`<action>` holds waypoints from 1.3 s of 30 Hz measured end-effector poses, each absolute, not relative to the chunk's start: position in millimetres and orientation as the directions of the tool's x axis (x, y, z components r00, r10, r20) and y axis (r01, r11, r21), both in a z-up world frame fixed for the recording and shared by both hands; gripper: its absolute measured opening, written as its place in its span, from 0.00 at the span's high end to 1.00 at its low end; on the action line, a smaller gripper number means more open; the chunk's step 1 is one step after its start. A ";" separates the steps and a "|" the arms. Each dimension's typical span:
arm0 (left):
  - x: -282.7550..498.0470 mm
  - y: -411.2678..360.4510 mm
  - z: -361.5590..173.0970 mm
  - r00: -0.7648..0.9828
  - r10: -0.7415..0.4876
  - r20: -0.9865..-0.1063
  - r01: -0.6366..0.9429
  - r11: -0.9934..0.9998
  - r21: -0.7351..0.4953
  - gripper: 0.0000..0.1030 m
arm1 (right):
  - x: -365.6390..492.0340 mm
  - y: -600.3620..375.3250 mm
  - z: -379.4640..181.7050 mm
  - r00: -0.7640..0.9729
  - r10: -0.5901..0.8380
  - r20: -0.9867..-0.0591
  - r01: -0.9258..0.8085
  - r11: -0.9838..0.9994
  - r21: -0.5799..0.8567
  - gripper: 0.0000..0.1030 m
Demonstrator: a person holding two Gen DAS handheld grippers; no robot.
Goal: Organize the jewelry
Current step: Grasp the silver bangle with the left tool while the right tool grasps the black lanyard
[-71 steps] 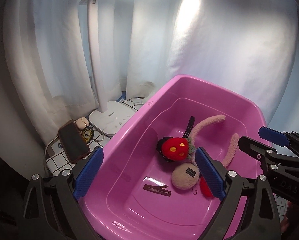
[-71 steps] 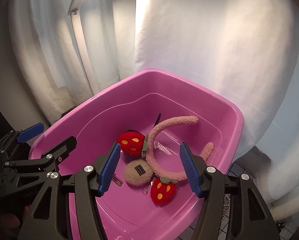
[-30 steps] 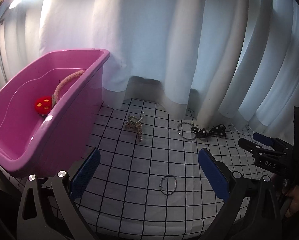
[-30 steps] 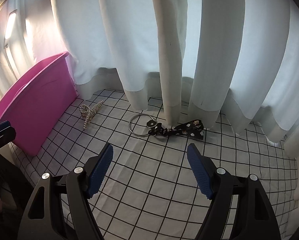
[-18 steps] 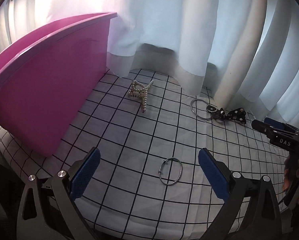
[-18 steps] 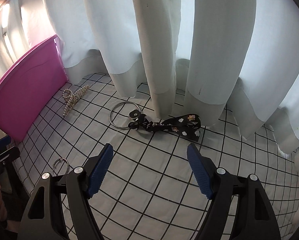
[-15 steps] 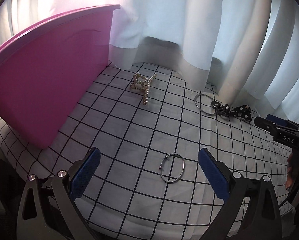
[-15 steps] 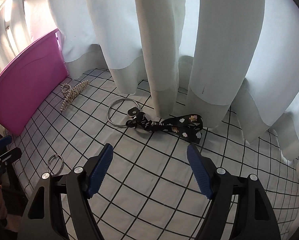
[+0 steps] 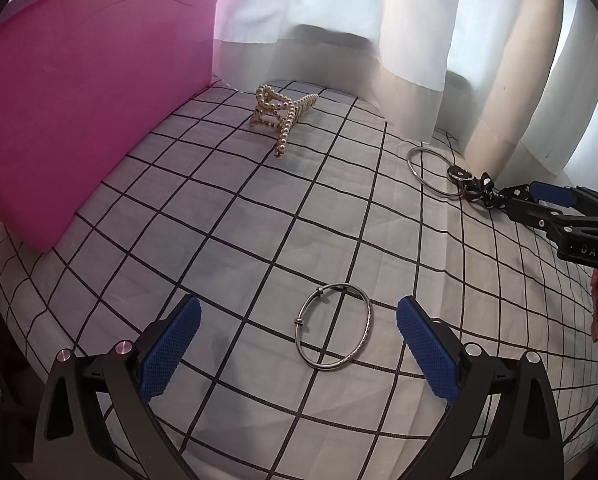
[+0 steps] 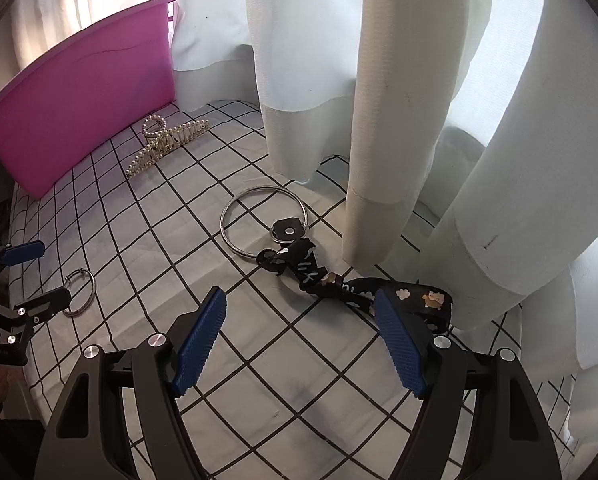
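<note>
A thin silver bangle (image 9: pixel 333 325) lies flat on the checked cloth just ahead of my left gripper (image 9: pixel 299 344), which is open and empty with the bangle between the lines of its blue pads. A black patterned ribbon (image 10: pixel 339 286) joined to a large silver ring (image 10: pixel 263 219) lies in front of my right gripper (image 10: pixel 299 340), which is open and empty; the ribbon's right end passes behind its right pad. A pearl hair claw (image 9: pixel 279 114) rests near the pink tub (image 9: pixel 79 92). The same bangle (image 10: pixel 79 292) shows at the left in the right wrist view.
White curtains (image 10: pixel 399 100) hang down onto the cloth along the back, close behind the ring and ribbon. The pink tub (image 10: pixel 83 92) stands at the left. My right gripper (image 9: pixel 555 208) enters the left wrist view from the right, and a hand shows at that edge.
Both grippers have come away from the tub and sunk toward the cloth. The bangle now sits close between the left pads, and the ribbon close before the right pads. Jaws stayed open.
</note>
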State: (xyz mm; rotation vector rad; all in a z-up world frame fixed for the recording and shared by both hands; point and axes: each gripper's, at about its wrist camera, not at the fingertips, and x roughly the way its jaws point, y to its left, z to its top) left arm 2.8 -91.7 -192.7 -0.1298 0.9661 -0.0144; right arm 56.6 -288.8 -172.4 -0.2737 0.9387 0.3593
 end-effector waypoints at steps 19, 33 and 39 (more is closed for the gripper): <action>5.0 -110.6 -207.8 0.556 -0.057 -0.830 -0.007 0.997 -0.073 0.06 | 108.9 -287.3 -208.1 0.446 0.223 -0.867 -0.575 0.813 -0.087 0.29; 9.4 -119.9 -211.2 0.589 0.003 -0.808 -0.024 1.000 -0.013 0.05 | 118.7 -293.9 -217.7 0.447 0.291 -0.846 -0.580 0.814 -0.026 0.28; 1.9 -120.2 -210.7 0.600 0.004 -0.800 -0.028 0.999 -0.016 0.07 | 103.2 -302.1 -213.3 0.452 0.297 -0.841 -0.577 0.816 -0.022 0.29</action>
